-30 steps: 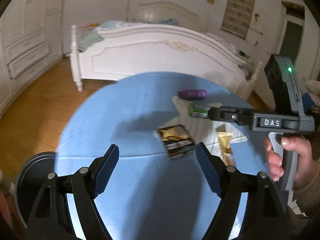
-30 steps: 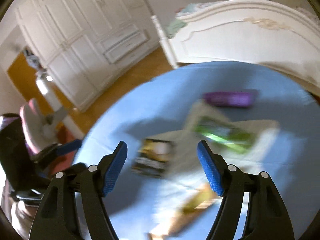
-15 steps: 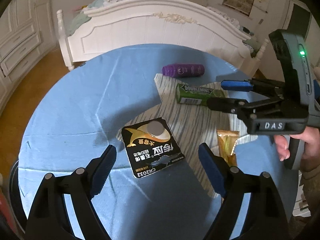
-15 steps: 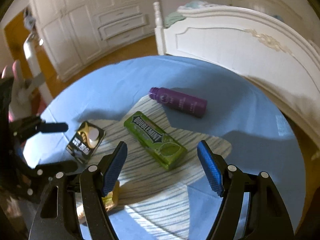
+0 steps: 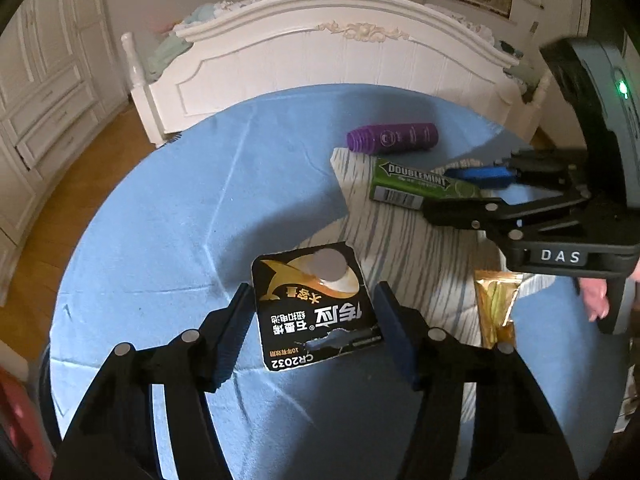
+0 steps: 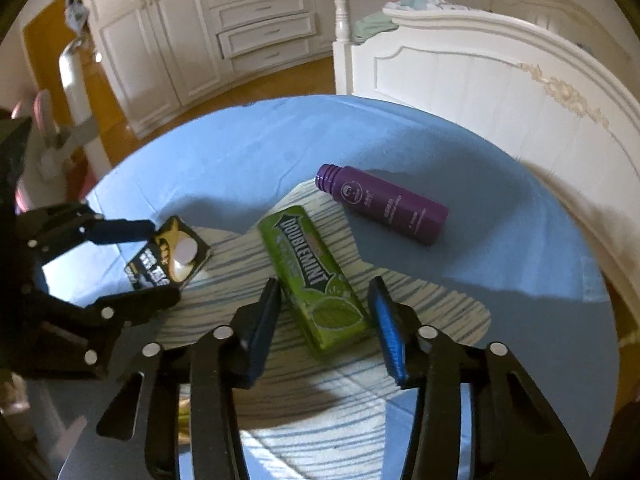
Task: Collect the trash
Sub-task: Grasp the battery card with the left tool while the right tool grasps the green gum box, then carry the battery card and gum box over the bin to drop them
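A black-and-gold battery card lies on the blue round table. My left gripper straddles it, jaws closing, and the pads meet its two side edges. In the right wrist view a green gum pack lies slantwise on a striped cloth. My right gripper is closing on the pack, and the pads touch its sides. A purple bottle lies on its side behind the pack, and a gold wrapper sits to the right of the card.
A white bed stands just behind the table. White drawers and wardrobe doors line the far wall across a wooden floor. A person's hand holds the right gripper's handle at the right edge.
Both grippers have come down over the table. The left jaws have narrowed onto the battery card, and the right jaws onto the gum pack. The items themselves have not moved.
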The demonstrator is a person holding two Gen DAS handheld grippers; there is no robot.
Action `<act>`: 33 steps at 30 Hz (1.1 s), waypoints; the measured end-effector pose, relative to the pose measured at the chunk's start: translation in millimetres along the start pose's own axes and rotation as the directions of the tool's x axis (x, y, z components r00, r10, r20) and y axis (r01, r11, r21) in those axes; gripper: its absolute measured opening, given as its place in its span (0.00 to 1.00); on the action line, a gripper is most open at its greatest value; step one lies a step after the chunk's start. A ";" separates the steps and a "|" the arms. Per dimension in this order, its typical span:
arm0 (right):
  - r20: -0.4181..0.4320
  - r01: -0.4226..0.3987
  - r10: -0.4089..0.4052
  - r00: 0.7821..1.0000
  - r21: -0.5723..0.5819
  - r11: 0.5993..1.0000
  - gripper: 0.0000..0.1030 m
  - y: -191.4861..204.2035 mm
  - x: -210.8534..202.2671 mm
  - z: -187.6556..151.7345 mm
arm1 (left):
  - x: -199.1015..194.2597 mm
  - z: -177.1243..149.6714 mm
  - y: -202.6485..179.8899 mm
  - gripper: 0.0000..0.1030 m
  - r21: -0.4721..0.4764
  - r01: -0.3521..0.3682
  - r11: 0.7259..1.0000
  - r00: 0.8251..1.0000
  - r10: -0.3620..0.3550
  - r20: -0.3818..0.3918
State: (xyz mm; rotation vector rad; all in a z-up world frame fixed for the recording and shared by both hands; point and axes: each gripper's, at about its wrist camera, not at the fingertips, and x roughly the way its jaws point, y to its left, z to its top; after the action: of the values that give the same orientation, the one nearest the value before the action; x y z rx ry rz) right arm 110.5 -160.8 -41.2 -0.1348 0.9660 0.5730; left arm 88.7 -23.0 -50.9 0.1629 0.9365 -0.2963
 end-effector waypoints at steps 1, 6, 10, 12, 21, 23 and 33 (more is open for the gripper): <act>0.002 -0.009 0.009 1.000 0.016 1.000 0.40 -0.8 -2.3 -1.7 | -1.1 -0.1 1.0 0.43 0.003 -0.016 1.000 1.000 0.016 0.002; 0.023 -0.095 0.093 0.995 0.137 0.986 0.34 -6.4 -12.2 -12.2 | -10.0 -4.3 24.6 0.23 -0.074 0.062 0.995 0.998 -0.061 0.009; 0.028 -0.109 0.106 0.994 0.174 0.979 0.34 -3.3 -17.0 -17.9 | -16.0 -10.6 26.3 0.26 -0.072 0.070 0.995 0.998 -0.070 0.003; 0.021 -0.083 0.081 0.996 0.166 0.983 0.34 1.2 -17.8 -18.3 | -15.2 -9.8 24.0 0.62 -0.077 0.071 0.994 0.997 -0.072 -0.011; 0.030 -0.033 0.029 0.999 0.147 0.989 0.47 14.4 -15.4 -16.7 | 2.2 -4.7 -20.7 0.81 0.013 -0.034 0.999 0.999 0.034 -0.010; 0.033 -0.031 0.027 0.999 0.146 0.989 0.47 11.9 -14.2 -17.1 | 4.0 -1.6 -20.3 0.76 0.003 -0.041 0.999 0.999 0.041 0.001; 0.055 -0.076 0.067 0.996 0.183 0.980 0.33 6.3 -16.4 -24.0 | -21.8 -5.8 2.1 0.56 -0.027 0.014 1.000 0.997 -0.012 0.075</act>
State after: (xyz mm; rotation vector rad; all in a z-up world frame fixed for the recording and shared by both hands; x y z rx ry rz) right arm 82.5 -170.5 -40.7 0.0795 0.9749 0.5468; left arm 72.8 -15.5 -36.6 0.1202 0.8675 -0.2998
